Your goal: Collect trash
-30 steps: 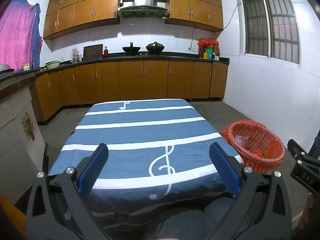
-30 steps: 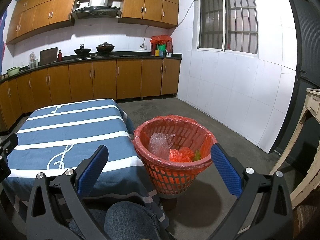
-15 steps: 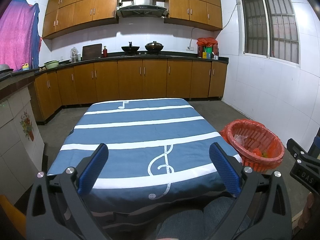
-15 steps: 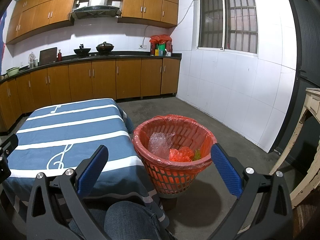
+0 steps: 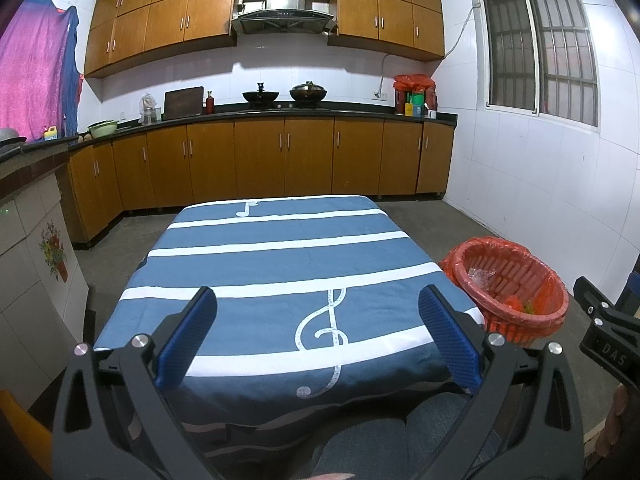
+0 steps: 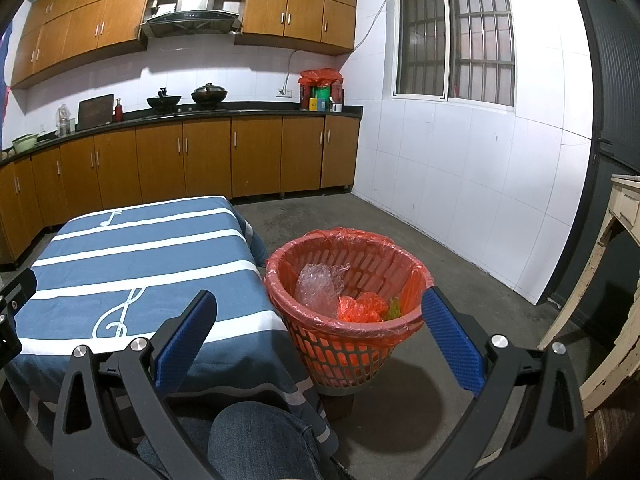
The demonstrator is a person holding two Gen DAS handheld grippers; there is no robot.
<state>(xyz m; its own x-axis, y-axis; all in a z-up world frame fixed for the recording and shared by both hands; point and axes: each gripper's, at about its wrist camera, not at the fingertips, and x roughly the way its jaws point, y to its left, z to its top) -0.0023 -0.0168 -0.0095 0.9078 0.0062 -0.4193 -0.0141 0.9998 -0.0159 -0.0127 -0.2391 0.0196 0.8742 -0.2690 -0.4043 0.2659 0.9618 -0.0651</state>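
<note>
Little is changed since the earlier frames. Left gripper [image 5: 318, 332] is held wide apart, empty, over a bench [image 5: 280, 256] where no trash is seen. Right gripper [image 6: 320, 334], likewise spread, faces the bin [image 6: 348, 344], where trash [image 6: 320, 288] is already collected; the task is judged nearly done.

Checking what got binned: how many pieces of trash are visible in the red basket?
3: a clear crumpled plastic piece at the left, an orange bag in the middle, a green scrap at the right. More may lie hidden underneath.
</note>
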